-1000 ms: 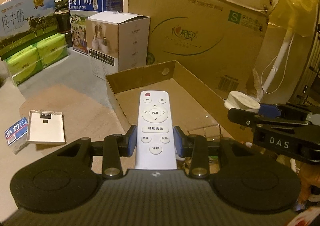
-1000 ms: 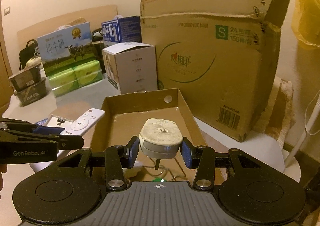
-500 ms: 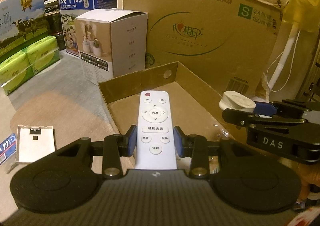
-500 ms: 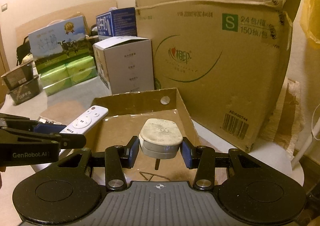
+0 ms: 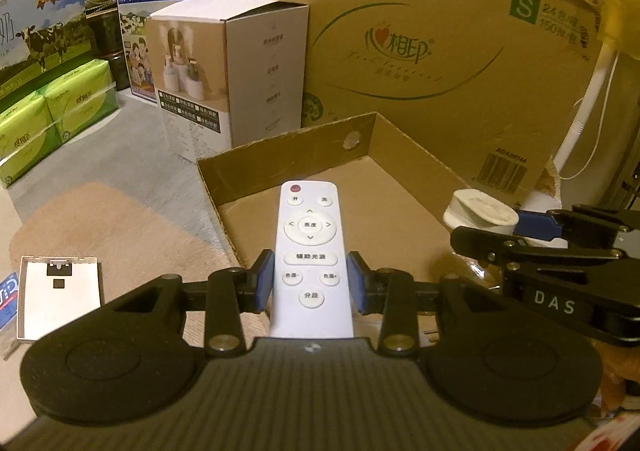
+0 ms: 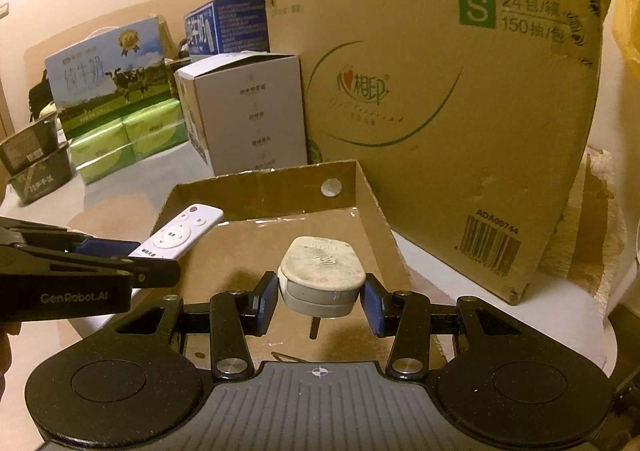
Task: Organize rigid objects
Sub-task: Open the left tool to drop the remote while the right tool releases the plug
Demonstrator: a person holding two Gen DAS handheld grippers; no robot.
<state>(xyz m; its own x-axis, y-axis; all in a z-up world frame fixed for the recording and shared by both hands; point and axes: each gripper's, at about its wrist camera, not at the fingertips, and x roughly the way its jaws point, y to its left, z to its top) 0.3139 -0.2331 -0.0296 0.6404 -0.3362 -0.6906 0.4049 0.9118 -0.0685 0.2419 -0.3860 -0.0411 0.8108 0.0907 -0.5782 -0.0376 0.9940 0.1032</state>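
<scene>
Over the shallow cardboard tray (image 6: 372,211), both grippers carried one item each, and neither item was yet set down. Left gripper (image 5: 310,283) was clenched on the white remote (image 5: 310,251), blue pads pressing its two long edges about halfway down, button face up, front end reaching past the tray's near-left wall. Right gripper (image 6: 320,303) was clenched on the white plug adapter (image 6: 322,275), held flat side up with a pin hanging beneath it, above the tray floor.

Progress, as judged: transport was nearly complete; lowering and release of both items remained. Tray floor looked bare apart from a thin wire-like piece near its front edge, kind unclear. Outside the tray, a flat white cover plate (image 5: 60,297) lay on the tan mat (image 5: 120,227), with a small blue packet (image 5: 8,297) just beside it; these probably remained to be sorted.

View differences: left wrist view alone showed the cover plate, the packet and the remote's printed buttons; it showed the adapter only edge-on, at right. Right wrist view alone showed the adapter's pin, the clearance under it, and the tape glinting on the tray floor; it showed the remote obliquely at left. Both views showed the large carton (image 6: 440,111) behind the tray.
</scene>
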